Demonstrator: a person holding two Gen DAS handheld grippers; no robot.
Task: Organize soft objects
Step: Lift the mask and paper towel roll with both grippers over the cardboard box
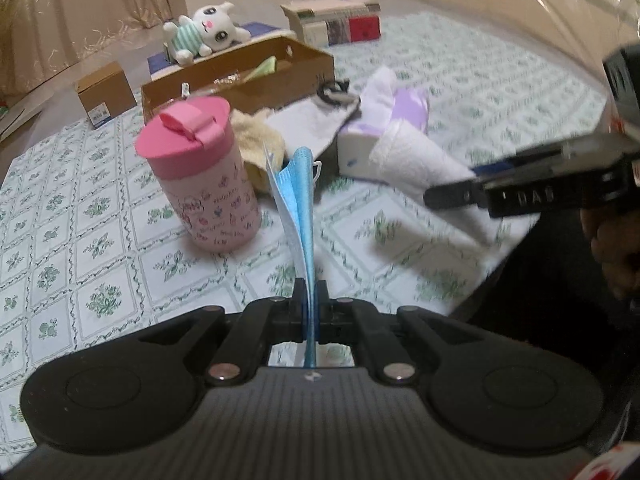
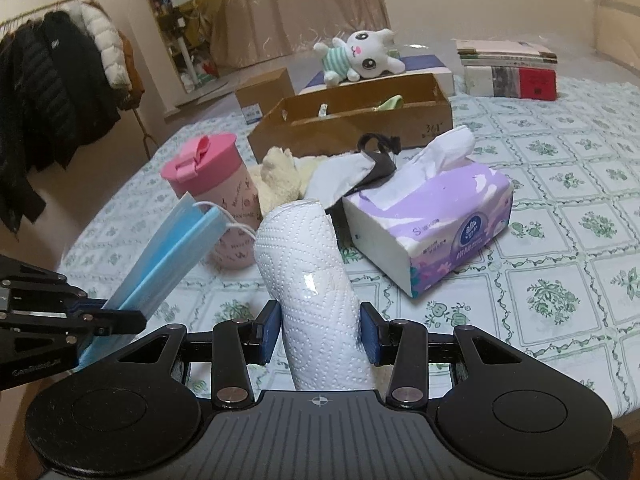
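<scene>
Slipping is the main risk: the left claw (image 1: 309,300) pinches only the edge of the thin blue pleated face mask (image 1: 298,204), closed tightly on it. The right claw (image 2: 320,330) is about half open around the white embossed paper towel roll (image 2: 312,276), and this soft roll may sag or drop before reaching the brown cardboard box (image 2: 424,120).

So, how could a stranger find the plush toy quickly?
Start at the long brown cardboard box at the far side of the table. The plush toy lies on its back edge. It is a white rabbit in a green striped shirt, the only toy with a face.
</scene>
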